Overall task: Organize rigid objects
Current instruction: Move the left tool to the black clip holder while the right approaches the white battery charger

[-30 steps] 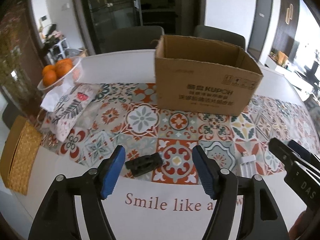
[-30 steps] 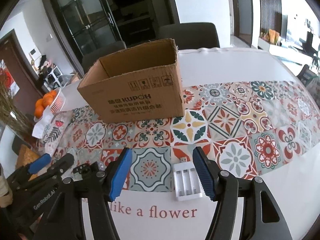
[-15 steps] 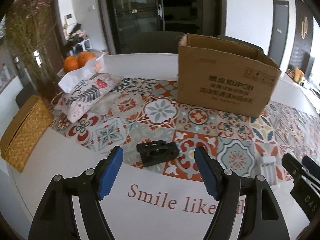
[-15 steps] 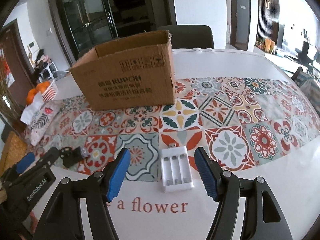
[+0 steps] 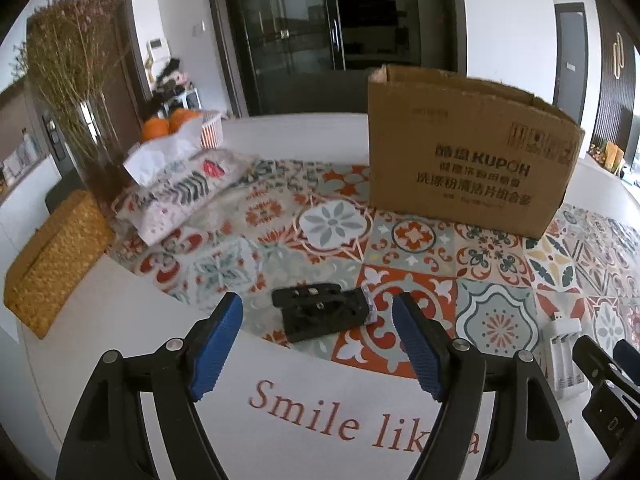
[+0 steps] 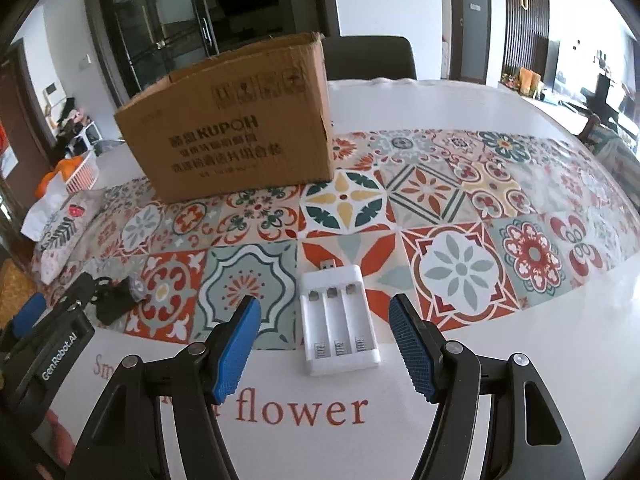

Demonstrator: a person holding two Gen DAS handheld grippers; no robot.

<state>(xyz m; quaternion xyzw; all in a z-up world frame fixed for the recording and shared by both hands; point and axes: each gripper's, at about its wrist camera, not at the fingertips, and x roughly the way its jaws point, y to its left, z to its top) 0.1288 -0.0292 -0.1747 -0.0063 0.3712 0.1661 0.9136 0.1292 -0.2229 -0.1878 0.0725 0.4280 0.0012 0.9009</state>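
Low in the left wrist view, my left tool [image 5: 318, 344] has just been opening, its jaws apart around the black perforated bracket [image 5: 322, 315], not touching it. My right tool [image 6: 324, 342] gapes around the white battery charger [image 6: 338, 322]; cardboard box [image 6: 236, 128] stands upper centre.

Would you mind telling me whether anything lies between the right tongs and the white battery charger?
Nothing visible does. The right tongs stand open with the battery charger lying flat on the tablecloth just ahead of them, pads apart from it, and only bare cloth around.
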